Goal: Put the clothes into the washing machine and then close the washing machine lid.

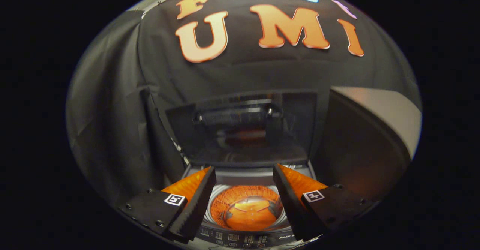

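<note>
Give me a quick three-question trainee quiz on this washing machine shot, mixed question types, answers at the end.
1. True or false: the dark hinged washing machine lid stands raised.
2. The two-finger gripper is: A) open with nothing between its fingers, B) shut on clothes, C) shut on the lid.
3. Fill in: seen between the fingers, the round perforated metal drum lies ____ the gripper.

Key: 1 true; 2 A; 3 below.

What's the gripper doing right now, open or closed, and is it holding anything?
Gripper: open, holding nothing, fingers spread apart above the washing machine drum, with the lid standing up beyond them.
</note>
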A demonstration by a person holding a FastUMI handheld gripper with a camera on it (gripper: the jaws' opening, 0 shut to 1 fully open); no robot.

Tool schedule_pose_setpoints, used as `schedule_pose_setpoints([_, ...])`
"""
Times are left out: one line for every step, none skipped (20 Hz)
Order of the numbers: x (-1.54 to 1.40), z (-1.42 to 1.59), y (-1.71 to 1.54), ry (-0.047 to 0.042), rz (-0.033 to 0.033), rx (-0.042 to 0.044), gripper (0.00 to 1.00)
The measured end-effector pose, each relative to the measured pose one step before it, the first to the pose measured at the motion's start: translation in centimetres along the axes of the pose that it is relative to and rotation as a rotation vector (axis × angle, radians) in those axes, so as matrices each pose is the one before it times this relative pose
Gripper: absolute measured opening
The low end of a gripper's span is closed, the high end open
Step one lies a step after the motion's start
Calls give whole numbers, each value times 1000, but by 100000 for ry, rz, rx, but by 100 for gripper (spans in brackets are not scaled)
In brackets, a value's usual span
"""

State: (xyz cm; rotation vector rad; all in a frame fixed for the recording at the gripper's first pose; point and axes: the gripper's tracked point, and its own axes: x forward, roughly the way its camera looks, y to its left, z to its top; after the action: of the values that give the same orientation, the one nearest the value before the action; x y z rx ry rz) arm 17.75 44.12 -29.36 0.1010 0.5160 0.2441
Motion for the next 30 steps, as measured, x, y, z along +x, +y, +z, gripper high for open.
schedule_pose_setpoints([-500,1913,-25,-3870,67,749,98])
schedule_pose_setpoints([185,1916,-75,-3082,-199,206,98])
schedule_pose_setpoints([-69,1804,-170,-2647,-80,-8,98])
schedule_pose_setpoints([81,1763,-173,-3084,49,209,98])
schedule_pose_setpoints([-146,1535,90,-2393,365,-94,98])
schedule_pose_setpoints([82,1302,95,-1920,697,-188,98])
schedule_pose_setpoints([179,1259,270,-1820,783,-343,98])
schedule_pose_setpoints([308,1658,163,-1348,296,-866,98])
schedule_pose_setpoints([536,1428,173,-1391,233,-1288,98])
schedule_pose_setpoints([624,910,6,-1324,106,-1395,98])
schedule_pose_setpoints([666,547,53,-497,-95,-1007,98])
schedule_pose_setpoints([626,335,119,-118,188,-324,98])
schedule_pose_setpoints([688,198,-2,791,-1,184,98])
schedule_pose_setpoints([925,223,-107,1018,195,295,98])
schedule_pose_setpoints([1167,203,-271,477,-377,-354,98])
schedule_pose_setpoints([1165,307,-660,596,-1413,-935,98])
schedule_pose_setpoints([1155,120,-586,1188,-1266,-891,98])
schedule_pose_setpoints([1305,-78,-491,1338,-645,-519,98])
schedule_pose_setpoints([1289,-277,-452,2037,-1019,-700,98])
schedule_pose_setpoints([1336,-332,-412,2102,-803,-472,98])
schedule_pose_setpoints([1318,-394,-367,1719,-608,-408,98])
schedule_pose_setpoints([1403,-640,-319,2451,-950,-471,98])
schedule_pose_setpoints([943,-649,-221,2725,-811,-257,98])
schedule_pose_setpoints([1074,-639,-28,2041,21,254,98])
schedule_pose_setpoints([751,-865,-36,2459,-261,411,98])
schedule_pose_setpoints([739,-627,-27,2012,-44,506,98])
schedule_pose_setpoints([640,-350,-68,1323,-433,307,98])
schedule_pose_setpoints([526,-411,-144,1021,-564,85,98])
schedule_pose_setpoints([444,-432,-135,1042,-600,-180,98])
schedule_pose_setpoints([439,-277,-215,1384,-594,-293,98])
